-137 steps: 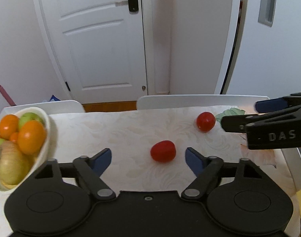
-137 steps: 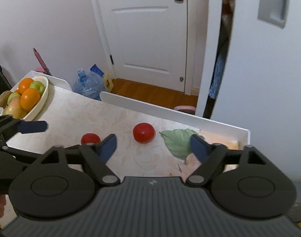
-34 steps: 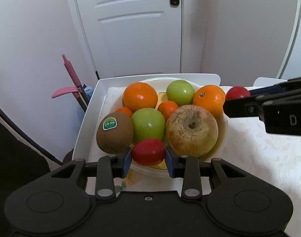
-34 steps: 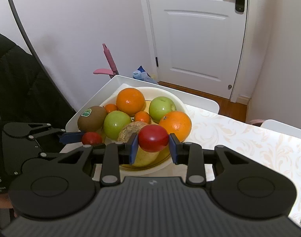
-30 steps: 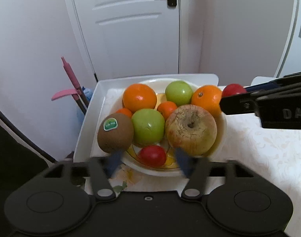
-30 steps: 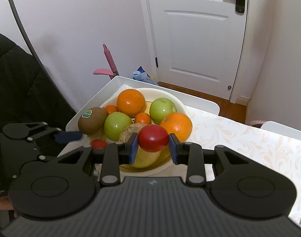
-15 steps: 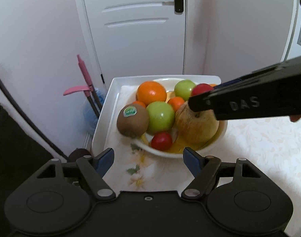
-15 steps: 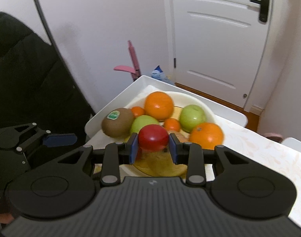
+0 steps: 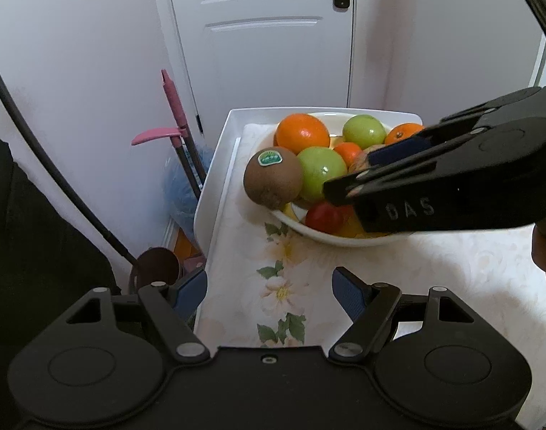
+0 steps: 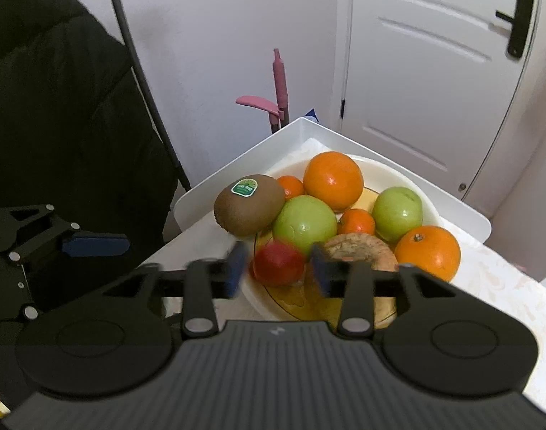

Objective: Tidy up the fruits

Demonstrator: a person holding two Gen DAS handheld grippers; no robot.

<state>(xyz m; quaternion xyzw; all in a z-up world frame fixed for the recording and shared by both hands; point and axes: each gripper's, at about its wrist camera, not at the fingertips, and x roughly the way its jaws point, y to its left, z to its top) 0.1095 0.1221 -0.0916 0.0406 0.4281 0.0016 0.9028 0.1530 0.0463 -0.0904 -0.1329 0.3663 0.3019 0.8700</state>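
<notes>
A white fruit bowl (image 9: 344,240) holds oranges, green apples, a kiwi (image 9: 273,178), a brown apple and a red tomato (image 9: 324,216) at its near edge. My left gripper (image 9: 269,292) is open and empty, drawn back over the floral tablecloth in front of the bowl. My right gripper (image 10: 278,264) reaches over the bowl's near edge; its blurred pads stand a little apart on either side of a red tomato (image 10: 278,263). In the left wrist view the right gripper (image 9: 348,188) hides part of the fruit.
The bowl sits at the corner of a white-rimmed table (image 9: 215,193) with a floral cloth (image 9: 283,286). A pink-handled mop (image 9: 174,107) stands past the table's edge. A black jacket (image 10: 58,107) and a white door (image 9: 273,36) are behind.
My left gripper let go of its tomato in the bowl, opened and pulled back. My right gripper carried its tomato down over the bowl's near edge and its pads have spread.
</notes>
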